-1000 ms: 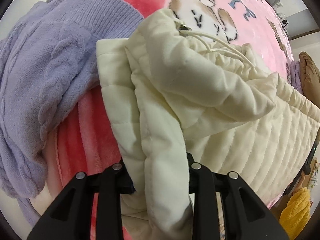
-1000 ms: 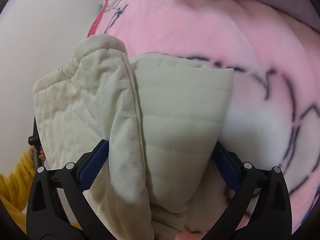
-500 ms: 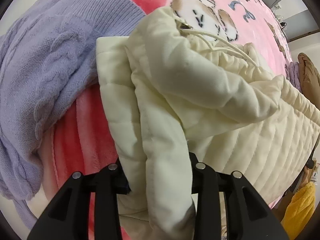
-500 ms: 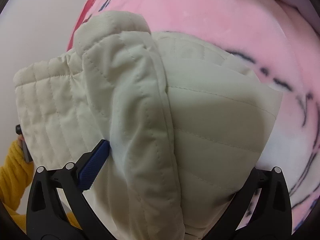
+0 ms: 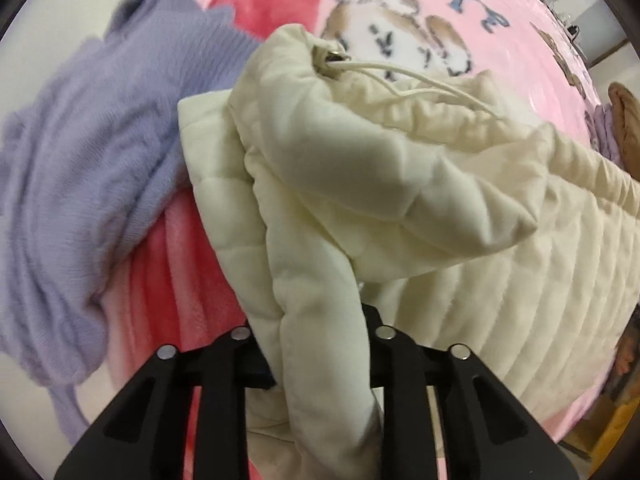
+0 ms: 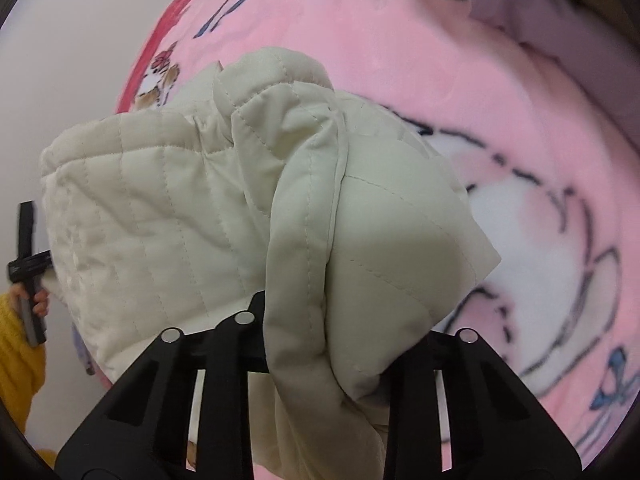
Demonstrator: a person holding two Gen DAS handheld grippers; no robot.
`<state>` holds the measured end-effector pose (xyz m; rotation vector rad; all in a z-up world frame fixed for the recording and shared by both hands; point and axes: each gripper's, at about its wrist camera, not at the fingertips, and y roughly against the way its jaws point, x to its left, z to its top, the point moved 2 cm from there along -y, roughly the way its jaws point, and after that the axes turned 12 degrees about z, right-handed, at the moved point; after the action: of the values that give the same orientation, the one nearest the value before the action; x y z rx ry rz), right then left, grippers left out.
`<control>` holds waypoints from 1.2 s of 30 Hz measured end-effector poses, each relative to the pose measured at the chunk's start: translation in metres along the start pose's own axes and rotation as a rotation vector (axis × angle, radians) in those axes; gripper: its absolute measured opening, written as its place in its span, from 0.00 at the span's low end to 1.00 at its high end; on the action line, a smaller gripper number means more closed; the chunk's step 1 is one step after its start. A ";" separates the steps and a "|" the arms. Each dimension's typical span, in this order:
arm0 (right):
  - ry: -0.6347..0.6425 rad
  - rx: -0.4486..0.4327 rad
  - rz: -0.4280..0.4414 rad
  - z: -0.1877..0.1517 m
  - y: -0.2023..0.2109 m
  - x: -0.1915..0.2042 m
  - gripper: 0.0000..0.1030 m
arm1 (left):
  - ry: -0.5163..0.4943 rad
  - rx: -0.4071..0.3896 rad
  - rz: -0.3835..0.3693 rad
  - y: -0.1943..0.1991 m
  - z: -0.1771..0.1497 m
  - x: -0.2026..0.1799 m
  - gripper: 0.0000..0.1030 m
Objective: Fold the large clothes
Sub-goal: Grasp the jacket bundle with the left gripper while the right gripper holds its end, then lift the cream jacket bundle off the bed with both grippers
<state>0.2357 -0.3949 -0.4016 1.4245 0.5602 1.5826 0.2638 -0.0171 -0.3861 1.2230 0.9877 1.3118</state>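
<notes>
A cream quilted hooded jacket [image 5: 400, 208] lies bunched on a pink cartoon blanket [image 5: 400, 12]. Its hood and white drawstring [image 5: 416, 84] face up in the left wrist view. My left gripper [image 5: 316, 324] points down, jaws closing, with a thick fold of the jacket's edge pinched between its fingers. In the right wrist view the jacket [image 6: 168, 208] hangs in a lifted heap. My right gripper [image 6: 324, 340] has its jaws closing on a folded hem that fills the gap and hides the pads.
A lavender knit sweater [image 5: 80, 152] lies left of the jacket on the blanket [image 6: 400, 40]. A brown garment [image 5: 624, 120] shows at the right edge, a pale purple one [image 6: 540, 12] at the back. A hand in a yellow sleeve [image 6: 16, 344] holds the other gripper's handle [image 6: 28, 240].
The right jaws went from wide apart to closed on the jacket's hem, and the jacket rose and bunched. The left gripper shifted across the bed, still gripping its fold.
</notes>
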 end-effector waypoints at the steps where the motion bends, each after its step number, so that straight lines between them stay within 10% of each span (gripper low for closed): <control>1: 0.001 -0.009 -0.015 -0.005 0.006 0.003 0.21 | 0.022 -0.017 0.013 0.008 -0.004 -0.001 0.19; 17: 0.159 -0.187 -0.089 -0.100 0.156 0.108 0.16 | 0.225 -0.252 -0.082 0.188 -0.134 0.031 0.16; 24: 0.086 -0.237 -0.125 -0.176 0.207 0.121 0.16 | 0.108 -0.304 -0.085 0.236 -0.180 0.026 0.16; 36: -0.136 -0.446 -0.359 -0.262 0.300 0.120 0.17 | -0.107 -0.416 -0.347 0.275 -0.167 -0.048 0.16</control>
<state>-0.0986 -0.3794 -0.1541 1.0184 0.3308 1.2182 0.0548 -0.0844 -0.1462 0.7561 0.7599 1.0938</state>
